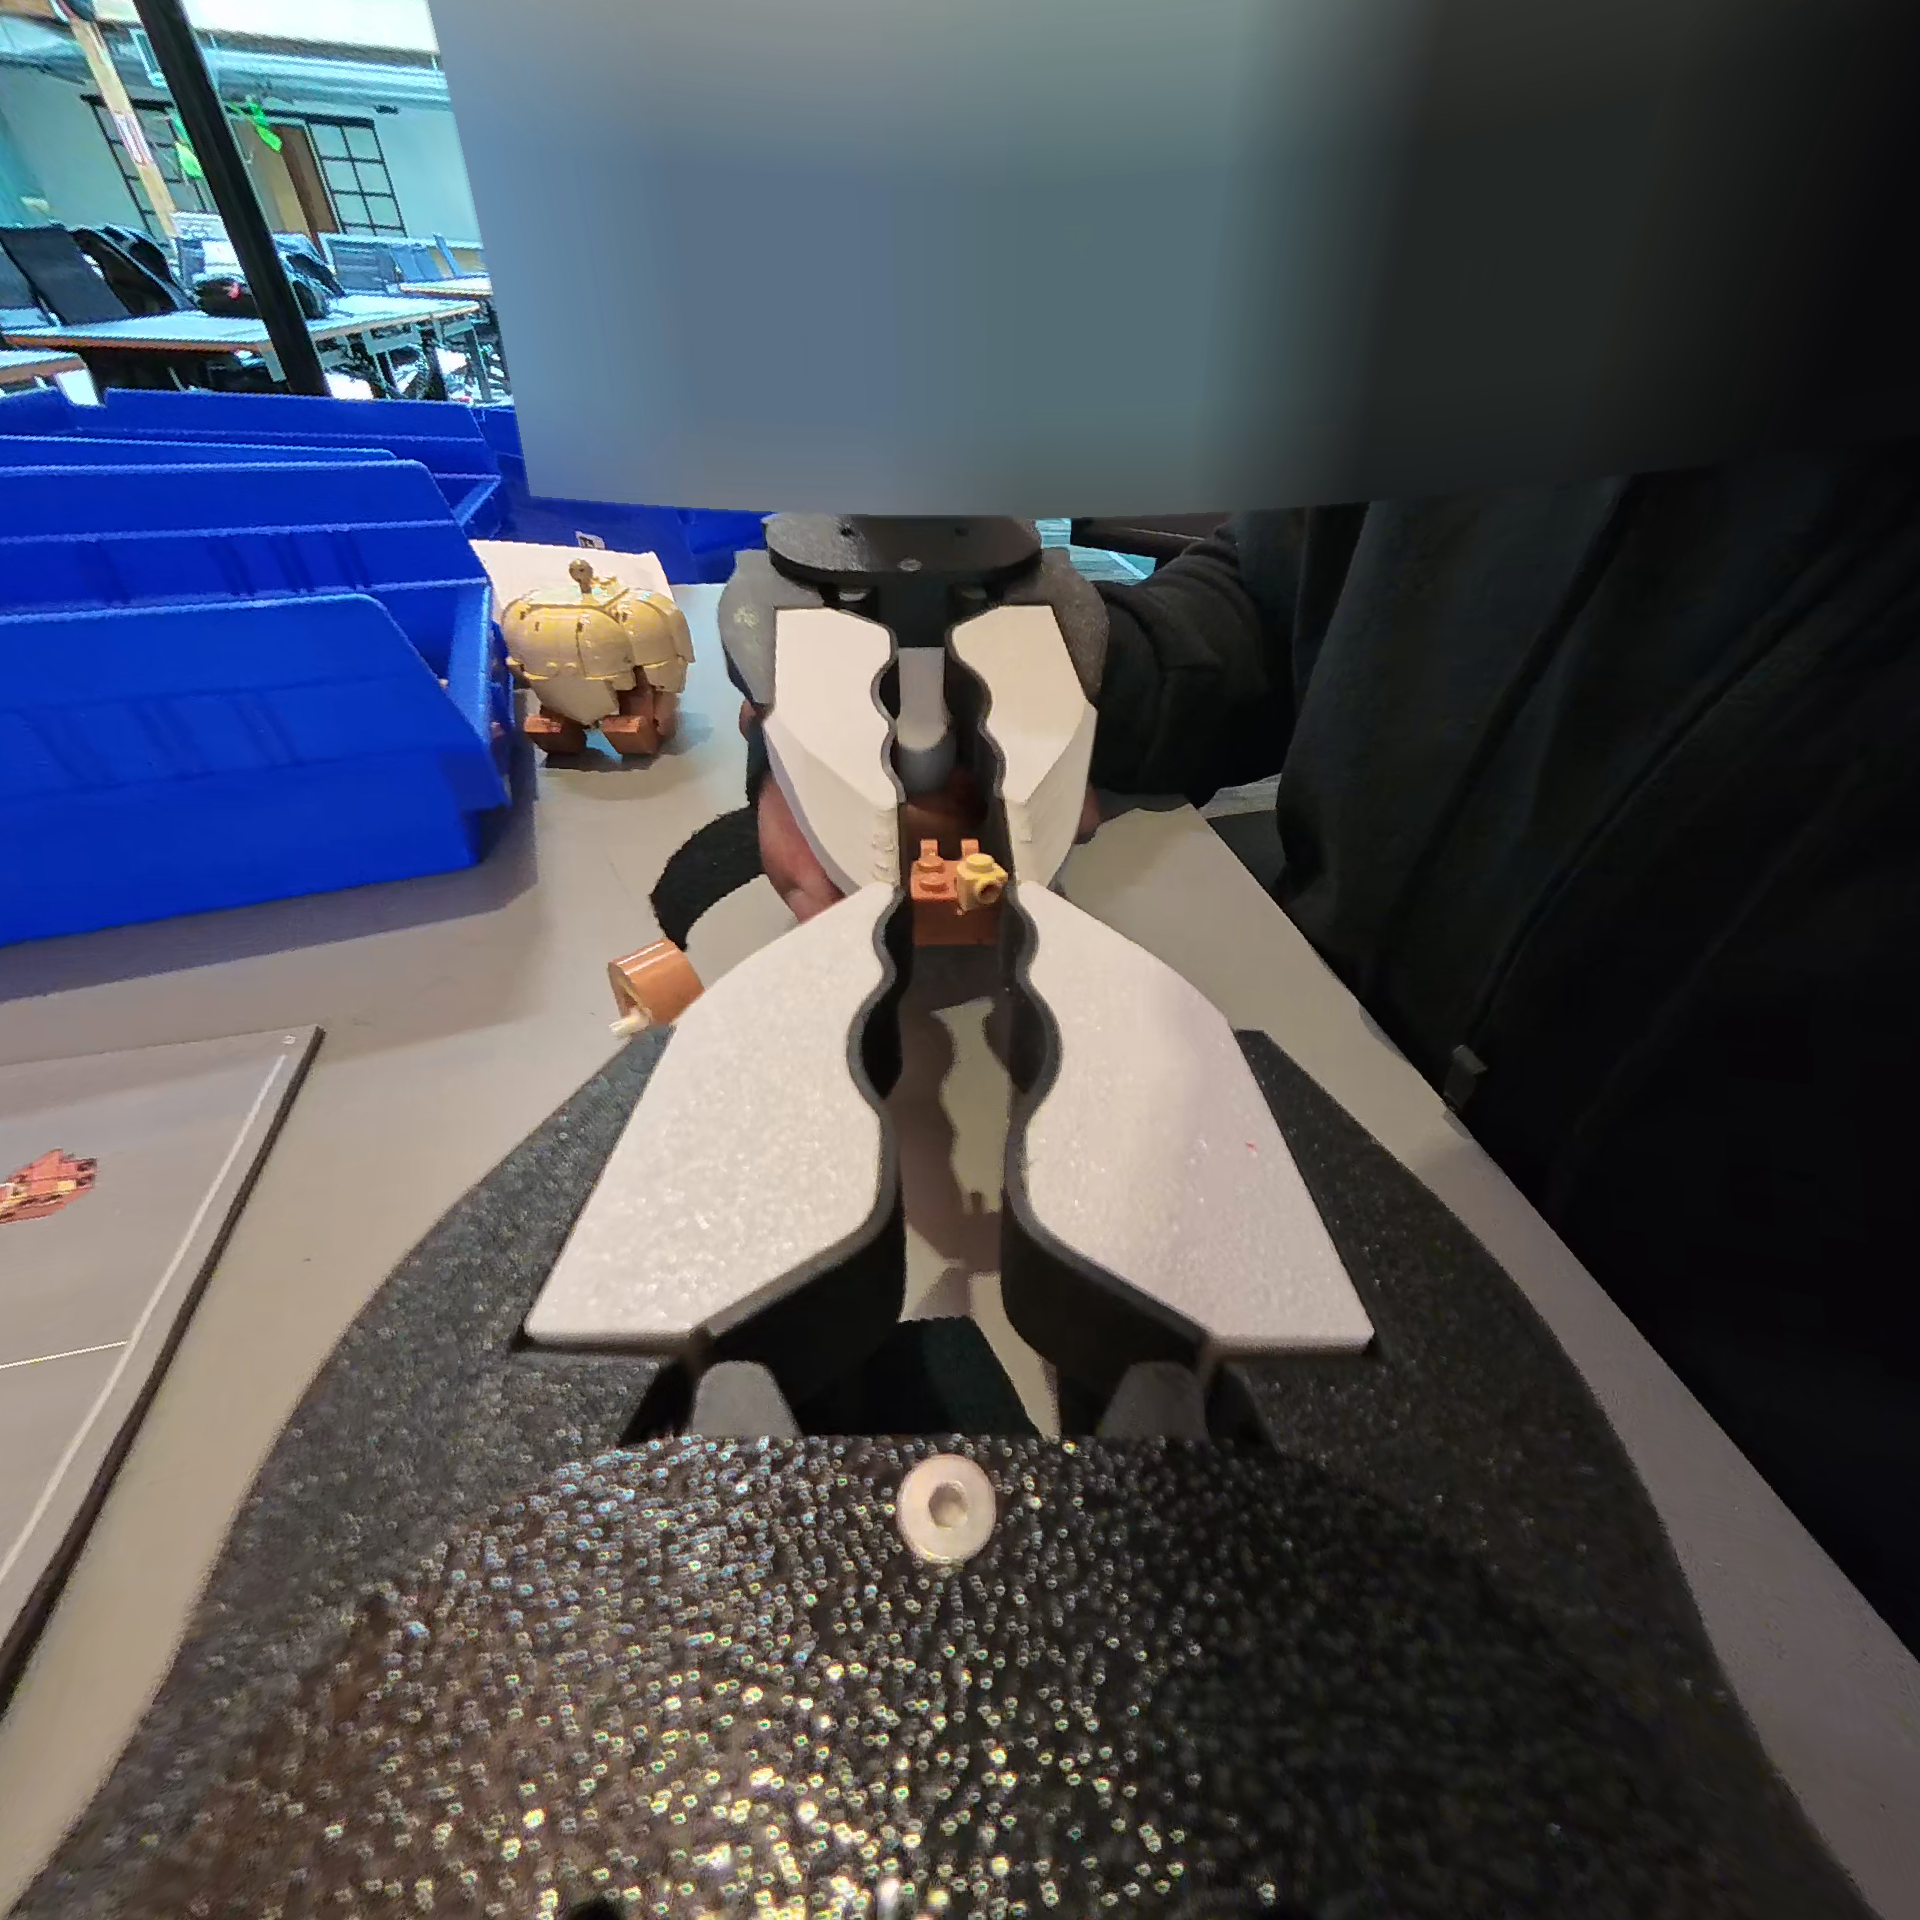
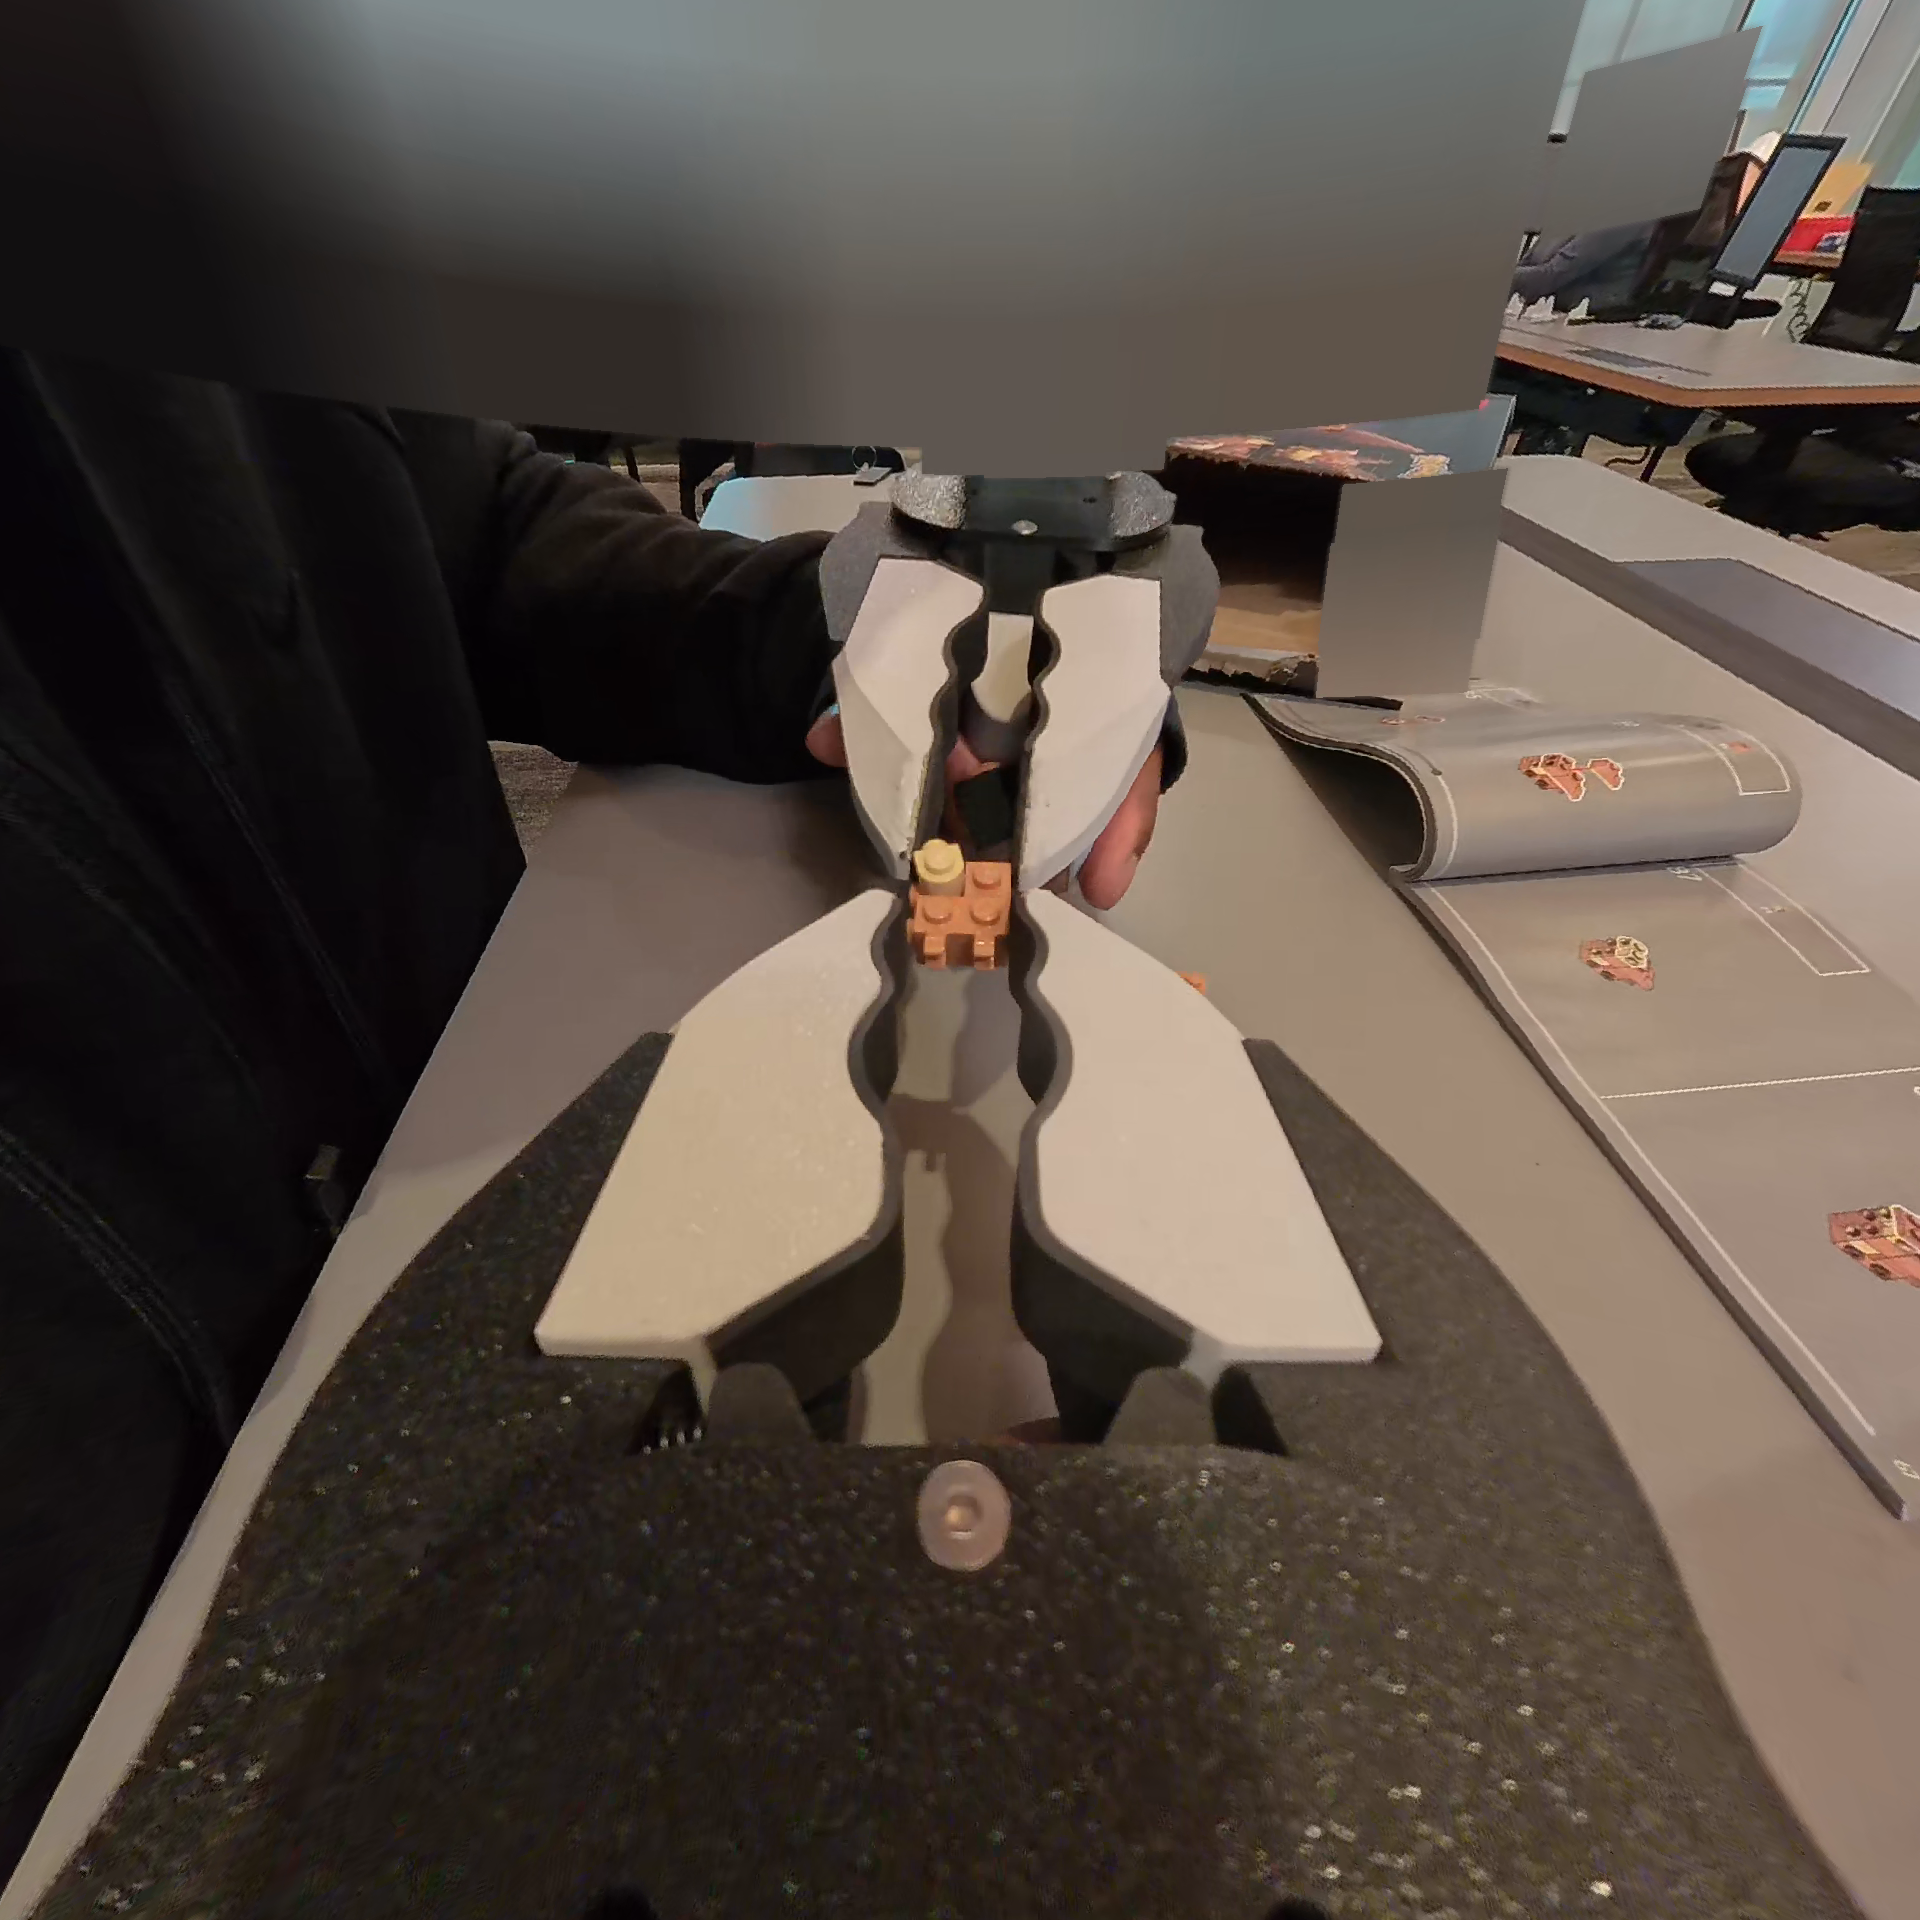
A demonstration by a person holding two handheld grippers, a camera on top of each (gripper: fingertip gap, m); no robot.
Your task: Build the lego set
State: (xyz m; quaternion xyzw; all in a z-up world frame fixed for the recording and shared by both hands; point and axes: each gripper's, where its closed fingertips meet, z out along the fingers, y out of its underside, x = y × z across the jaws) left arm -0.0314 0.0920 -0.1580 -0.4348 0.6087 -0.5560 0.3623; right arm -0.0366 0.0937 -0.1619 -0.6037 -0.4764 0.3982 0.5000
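Observation:
My two grippers meet tip to tip above the grey table (image 1: 499, 966). Between them is a small brown studded brick (image 1: 951, 914) with a tiny tan brick (image 1: 980, 881) on top of it. My left gripper (image 1: 951, 920) is shut on the near end of the brown brick. My right gripper (image 2: 961, 940) is shut on the same brown brick (image 2: 961, 925) from the opposite side, with the tan brick (image 2: 938, 868) at its far left corner. Each gripper also shows facing the camera in the other view: the right one (image 1: 945, 831) and the left one (image 2: 971, 831).
Blue bins (image 1: 239, 665) stand at the left, with a tan and brown brick model (image 1: 597, 649) beside them. A brown round piece (image 1: 652, 982) lies near the left fingers. An open instruction booklet (image 2: 1662, 935) and a cardboard box (image 2: 1351, 561) lie to the right. A person in dark sleeves holds both grippers. Less than 4 cm separates the two grippers' tips. The right tips stand about 10 cm off the brown round piece (image 1: 652, 982).

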